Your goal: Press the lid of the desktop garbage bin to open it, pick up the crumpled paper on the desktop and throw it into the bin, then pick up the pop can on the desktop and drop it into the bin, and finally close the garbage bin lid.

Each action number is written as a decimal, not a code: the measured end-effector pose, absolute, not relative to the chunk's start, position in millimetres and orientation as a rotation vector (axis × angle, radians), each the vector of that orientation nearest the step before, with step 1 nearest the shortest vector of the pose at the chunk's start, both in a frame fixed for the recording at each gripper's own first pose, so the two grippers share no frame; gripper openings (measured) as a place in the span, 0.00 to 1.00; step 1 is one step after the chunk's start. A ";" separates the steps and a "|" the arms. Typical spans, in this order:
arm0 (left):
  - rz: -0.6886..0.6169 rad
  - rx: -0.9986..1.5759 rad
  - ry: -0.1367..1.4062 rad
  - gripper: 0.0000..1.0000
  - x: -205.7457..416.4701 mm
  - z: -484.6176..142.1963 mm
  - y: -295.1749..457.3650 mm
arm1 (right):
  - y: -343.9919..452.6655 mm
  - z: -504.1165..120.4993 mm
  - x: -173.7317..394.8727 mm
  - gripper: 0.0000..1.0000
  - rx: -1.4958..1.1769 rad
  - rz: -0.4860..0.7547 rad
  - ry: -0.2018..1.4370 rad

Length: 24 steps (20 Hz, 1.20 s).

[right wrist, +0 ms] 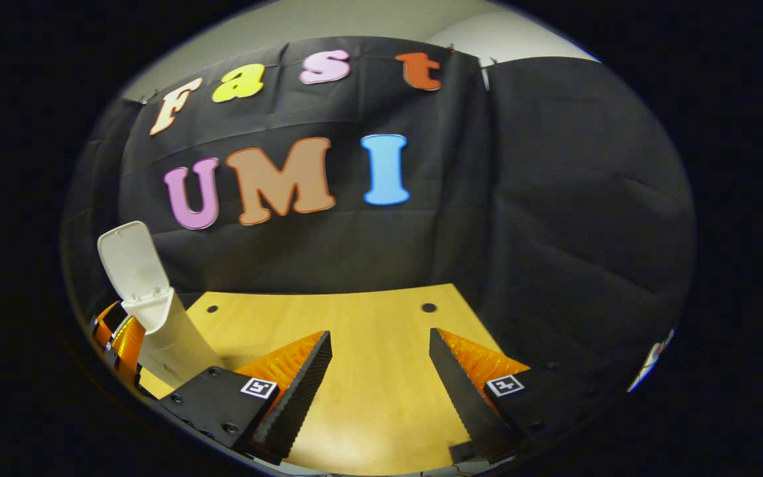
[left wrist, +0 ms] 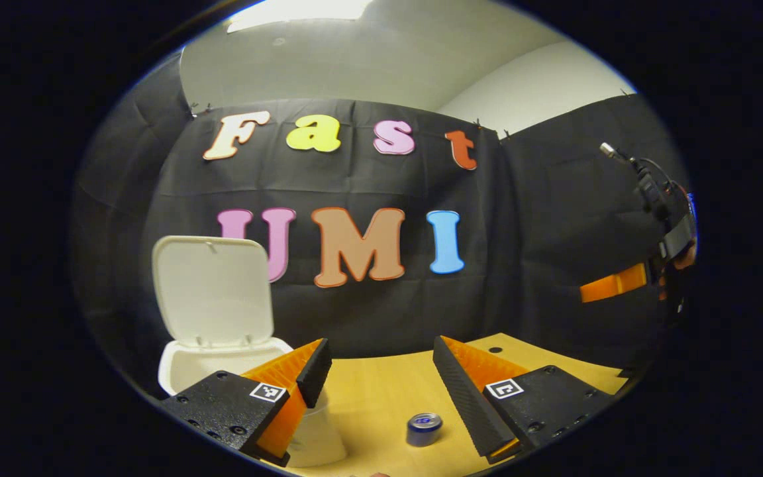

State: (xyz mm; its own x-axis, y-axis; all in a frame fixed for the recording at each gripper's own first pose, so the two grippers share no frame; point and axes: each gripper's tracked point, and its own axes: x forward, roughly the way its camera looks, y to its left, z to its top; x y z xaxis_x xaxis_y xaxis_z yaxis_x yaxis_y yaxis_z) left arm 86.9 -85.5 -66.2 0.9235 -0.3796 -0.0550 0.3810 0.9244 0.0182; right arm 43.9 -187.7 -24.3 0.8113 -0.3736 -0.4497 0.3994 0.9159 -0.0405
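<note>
Bin (left wrist: 222, 361) sits lid-up (left wrist: 212, 291), no paper visible on the surface (left wrist: 381, 404), so I'd say the can step's next. Pop can (left wrist: 424, 429) stands right of the bin, between the left claw's (left wrist: 381, 377) spread fingers. Right claw (right wrist: 380, 371) is released too, empty.

There is one garbage bin (left wrist: 226, 368), white, and it has one lid (left wrist: 212, 291), which stands open. On the desk (left wrist: 381, 404) there is one pop can (left wrist: 424, 429). The desk is one, and it has two small dark holes (right wrist: 428, 307) near its far edge, counted in the right gripper view. There are two claws: the left claw (left wrist: 381, 391) and the right claw (right wrist: 380, 384). Each claw has two fingers and carries two square marker tags (left wrist: 267, 391).
</note>
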 end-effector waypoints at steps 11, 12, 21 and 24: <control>-0.406 0.103 0.442 0.94 121.7 -263.5 -149.3 | -248.6 -46.3 -145.4 0.98 0.189 -0.822 0.468; -0.403 0.122 0.470 0.94 119.6 -275.3 -148.8 | -248.8 -47.7 -149.0 0.98 0.198 -0.831 0.468; -0.352 0.125 0.673 0.94 104.2 -349.2 -143.9 | -254.3 -66.9 -145.5 0.96 0.203 -0.832 0.505; -0.330 0.134 0.726 0.93 100.9 -364.4 -140.4 | -255.9 -72.9 -142.1 0.98 0.202 -0.827 0.518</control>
